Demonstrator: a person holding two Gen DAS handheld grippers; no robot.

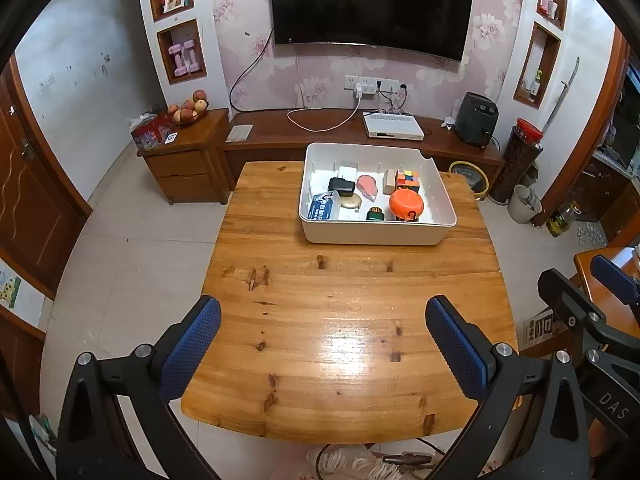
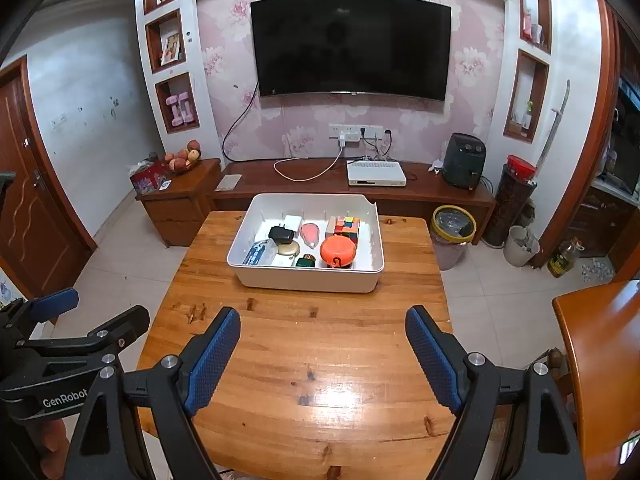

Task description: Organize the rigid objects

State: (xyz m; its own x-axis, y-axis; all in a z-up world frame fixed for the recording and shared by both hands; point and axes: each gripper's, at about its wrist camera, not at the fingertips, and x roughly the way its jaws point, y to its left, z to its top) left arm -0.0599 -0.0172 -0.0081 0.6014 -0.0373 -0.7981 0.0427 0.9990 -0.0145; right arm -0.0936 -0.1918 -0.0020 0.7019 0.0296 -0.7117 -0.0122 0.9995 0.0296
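A white bin (image 1: 372, 236) (image 2: 308, 280) stands at the far side of the wooden table (image 1: 340, 340) (image 2: 304, 360). Inside lie an orange round case (image 1: 406, 204) (image 2: 338, 251), a colour cube (image 1: 407, 180) (image 2: 347, 227), a black charger (image 1: 341, 187) (image 2: 281, 234), a pink piece (image 1: 368, 186) (image 2: 310, 233), a blue card box (image 1: 322, 207) (image 2: 260, 252) and a gold disc (image 1: 351, 201). My left gripper (image 1: 323, 336) hangs open above the near table edge, nothing between its blue pads. My right gripper (image 2: 323, 344) is open too, empty, well short of the bin.
A low wooden cabinet with a fruit bowl (image 1: 190, 112) stands far left. A long TV bench carries a white set-top box (image 1: 394, 126) and a black air fryer (image 1: 476, 120). A waste bin (image 2: 454, 236) sits on the floor right of the table. Another wooden surface (image 2: 600, 360) is at right.
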